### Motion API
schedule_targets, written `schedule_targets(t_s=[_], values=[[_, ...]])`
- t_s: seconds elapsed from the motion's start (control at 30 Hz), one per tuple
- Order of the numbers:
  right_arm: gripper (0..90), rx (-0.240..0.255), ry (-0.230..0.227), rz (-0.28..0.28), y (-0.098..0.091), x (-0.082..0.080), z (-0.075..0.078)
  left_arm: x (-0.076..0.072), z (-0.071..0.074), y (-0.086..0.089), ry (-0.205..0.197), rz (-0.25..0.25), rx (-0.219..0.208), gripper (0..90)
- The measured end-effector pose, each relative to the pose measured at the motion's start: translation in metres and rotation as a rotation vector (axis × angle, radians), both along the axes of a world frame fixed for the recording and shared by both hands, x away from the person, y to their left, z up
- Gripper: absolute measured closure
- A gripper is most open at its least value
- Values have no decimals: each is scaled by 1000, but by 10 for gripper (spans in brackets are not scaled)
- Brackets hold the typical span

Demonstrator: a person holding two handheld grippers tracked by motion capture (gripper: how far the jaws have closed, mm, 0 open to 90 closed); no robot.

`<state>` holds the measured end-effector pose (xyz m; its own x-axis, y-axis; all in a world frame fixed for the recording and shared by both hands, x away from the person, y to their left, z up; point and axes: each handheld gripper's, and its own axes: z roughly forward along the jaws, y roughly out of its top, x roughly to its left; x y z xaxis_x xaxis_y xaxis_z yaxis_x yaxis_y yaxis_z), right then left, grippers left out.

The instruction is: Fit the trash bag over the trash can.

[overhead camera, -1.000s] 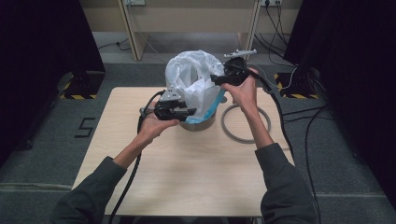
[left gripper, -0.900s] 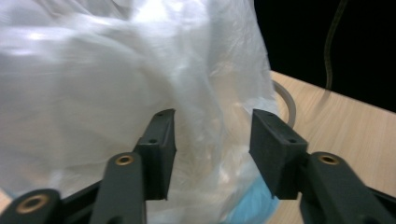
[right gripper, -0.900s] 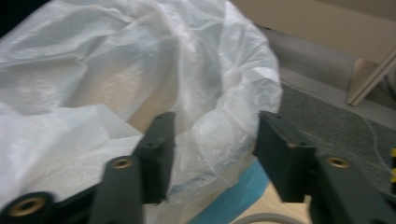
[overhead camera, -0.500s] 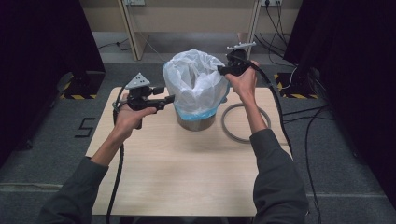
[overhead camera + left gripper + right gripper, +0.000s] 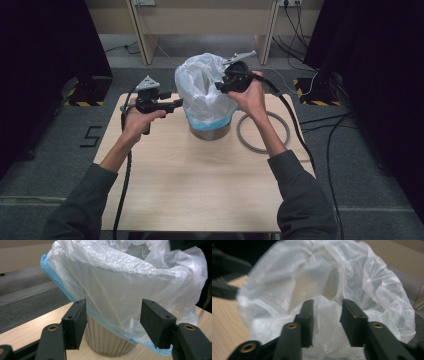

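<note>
Bag (image 5: pixel 202 92) rim lies between right claw (image 5: pixel 218 87) jaws, unpinched.

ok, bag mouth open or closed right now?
Open. The white bag stands spread above the small bin, its mouth gaping toward the right hand-held gripper, whose jaws have just been closing around a fold of its rim.

Right gripper view blurred throughout; whether the right gripper (image 5: pixel 325 322) pinches the plastic bag (image 5: pixel 372 290) cannot be told. Bag covers most of the bin (image 5: pixel 107 342); bin interior hidden. Grey ring (image 5: pixel 263 132) partly behind the right forearm.
</note>
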<state>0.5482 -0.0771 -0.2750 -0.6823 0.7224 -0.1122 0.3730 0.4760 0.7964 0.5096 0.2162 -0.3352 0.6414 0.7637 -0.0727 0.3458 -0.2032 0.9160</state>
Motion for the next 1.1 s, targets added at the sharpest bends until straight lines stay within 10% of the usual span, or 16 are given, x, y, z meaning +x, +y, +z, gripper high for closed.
schedule_targets(t_s=[0.3, 0.4, 0.53, 0.7, 0.93, 1.1], values=[[775, -98, -26, -91, -21, 30, -6, 4, 4, 17, 7, 43, -19, 369], [768, -64, -27, -93, -26, 41, -4, 5, 4, 18, 8, 44, -19, 368], [582, -24, -35, -85, -28, 53, -3, 5, 5, 16, 6, 36, -7, 364], [418, 52, -45, -150, -31, 42, 5, 8, 6, 15, 6, 37, -2, 361], [406, -8, -33, -224, -40, 18, 7, 9, 5, 15, 11, 49, -6, 361], [457, -26, 5, -227, -40, 29, -2, 10, 5, 16, 12, 50, -2, 361]])
